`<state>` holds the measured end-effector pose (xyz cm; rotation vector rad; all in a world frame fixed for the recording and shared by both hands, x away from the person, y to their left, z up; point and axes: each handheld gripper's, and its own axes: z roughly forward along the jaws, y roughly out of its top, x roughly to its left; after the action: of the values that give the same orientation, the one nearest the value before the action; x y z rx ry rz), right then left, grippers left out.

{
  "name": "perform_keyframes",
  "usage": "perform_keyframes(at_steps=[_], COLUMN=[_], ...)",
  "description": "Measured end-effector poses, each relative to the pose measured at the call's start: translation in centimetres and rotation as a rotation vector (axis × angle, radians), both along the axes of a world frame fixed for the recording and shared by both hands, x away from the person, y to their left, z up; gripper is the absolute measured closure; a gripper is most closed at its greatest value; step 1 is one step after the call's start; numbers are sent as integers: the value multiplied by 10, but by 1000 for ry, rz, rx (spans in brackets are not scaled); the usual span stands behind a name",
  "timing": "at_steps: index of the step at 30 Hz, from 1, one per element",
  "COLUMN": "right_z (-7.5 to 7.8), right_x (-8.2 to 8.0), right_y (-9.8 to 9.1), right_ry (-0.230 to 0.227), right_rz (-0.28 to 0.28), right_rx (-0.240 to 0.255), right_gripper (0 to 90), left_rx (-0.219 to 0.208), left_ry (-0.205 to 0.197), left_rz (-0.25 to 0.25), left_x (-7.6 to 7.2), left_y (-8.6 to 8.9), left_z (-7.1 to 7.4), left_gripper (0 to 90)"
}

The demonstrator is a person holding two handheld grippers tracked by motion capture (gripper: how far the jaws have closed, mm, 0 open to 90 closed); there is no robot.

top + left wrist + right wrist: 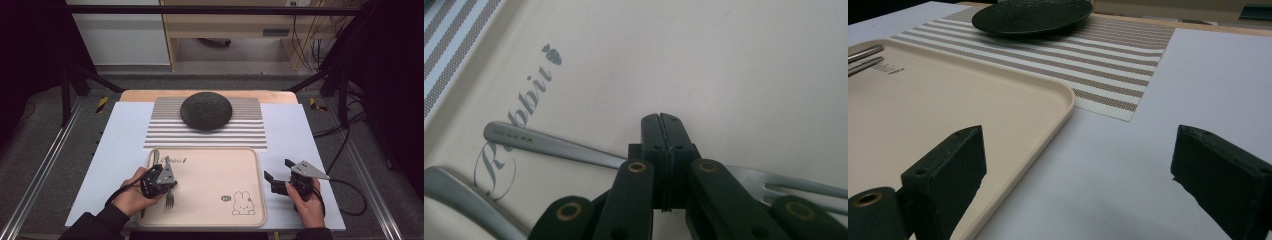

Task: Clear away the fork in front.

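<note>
Plainly, the beige plastic tray [215, 175] with a rabbit print reaches the white table's [300, 145] near edge, its middle bare. Two steel utensils lie at its left side: a fork [574, 150] and a second handle [459, 192] (its head hidden). Left gripper [167, 170] hangs over the fork, jaws pressed together on nothing. Right gripper [276, 171] gapes wide beside the tray. One dark round plate [206, 111] sits on one striped placemat [165, 130].

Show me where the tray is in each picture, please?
High view: the tray lies at bottom centre, in front of the striped mat.
Left gripper view: it spreads across the picture behind the black jaws.
Right gripper view: it takes up the left half, its rounded corner near the middle.
Shared landmark: the Rabbit lettering printed on the tray.
</note>
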<state>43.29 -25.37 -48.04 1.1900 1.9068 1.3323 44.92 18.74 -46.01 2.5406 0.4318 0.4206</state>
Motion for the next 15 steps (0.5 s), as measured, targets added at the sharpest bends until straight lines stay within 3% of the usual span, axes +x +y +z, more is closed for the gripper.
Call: perform_keyframes(at_steps=[15], right_z=[-1], right_x=[0], right_y=[1], right_ry=[2], right_rz=[3], right_rx=[-5], right_gripper=[76], left_rx=[-30], left_ry=[-22], left_rz=[88], left_x=[15], left_y=[16], left_z=[-2], left_gripper=[900])
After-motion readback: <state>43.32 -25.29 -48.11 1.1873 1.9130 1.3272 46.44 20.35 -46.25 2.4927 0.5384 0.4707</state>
